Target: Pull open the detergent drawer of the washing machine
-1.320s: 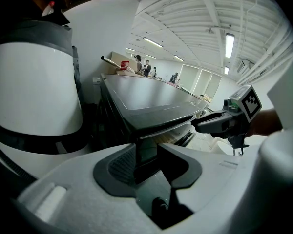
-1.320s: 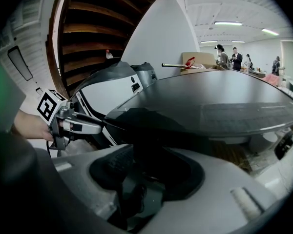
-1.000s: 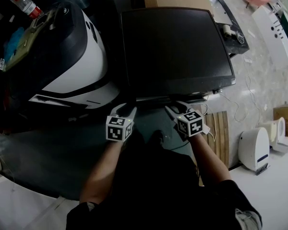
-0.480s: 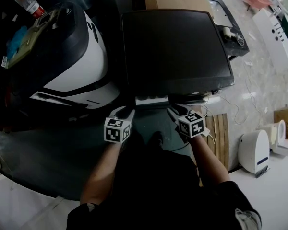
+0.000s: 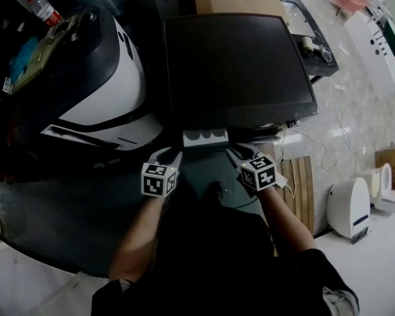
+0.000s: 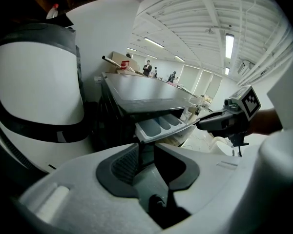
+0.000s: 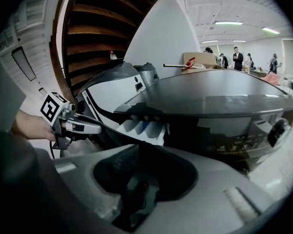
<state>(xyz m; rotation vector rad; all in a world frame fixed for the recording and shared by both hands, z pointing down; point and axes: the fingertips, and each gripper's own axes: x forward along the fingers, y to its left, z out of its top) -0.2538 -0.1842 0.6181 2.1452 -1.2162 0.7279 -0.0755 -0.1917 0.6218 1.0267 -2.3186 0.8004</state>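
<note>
Both pairs of jaws stand about half closed and have just been closing. The left gripper (image 6: 146, 152) has the left end of the detergent drawer (image 5: 205, 137) right at the mouth of its jaws. The right gripper (image 7: 139, 150) has the drawer's right end just above and to the right of its own gap. A dark slit shows between the pads in each gripper view, but I cannot tell whether the pads press on the drawer's front lip or only flank it.

The drawer itself juts a short way out of the near face of the washing machine (image 5: 240, 58), towards the left end of that face. Its pale compartments show from above.

The relation that matters is plain. The drawer's front edge runs left to right, with one gripper at each end. Its slide runs from far to near, straight towards the person. Neither hand is clearly nearer than the other. A pull would probably need both drawn back evenly, or the drawer may skew in its slot.

Much is hidden. From the head view the machine's dark top covers its whole front panel, so neither the slot nor the drawer's remaining travel can be seen. Only the drawer's near part shows in each gripper view, past that gripper's own body. A white and black appliance (image 5: 99, 91) stands just left of the machine, close by the left gripper.
</note>
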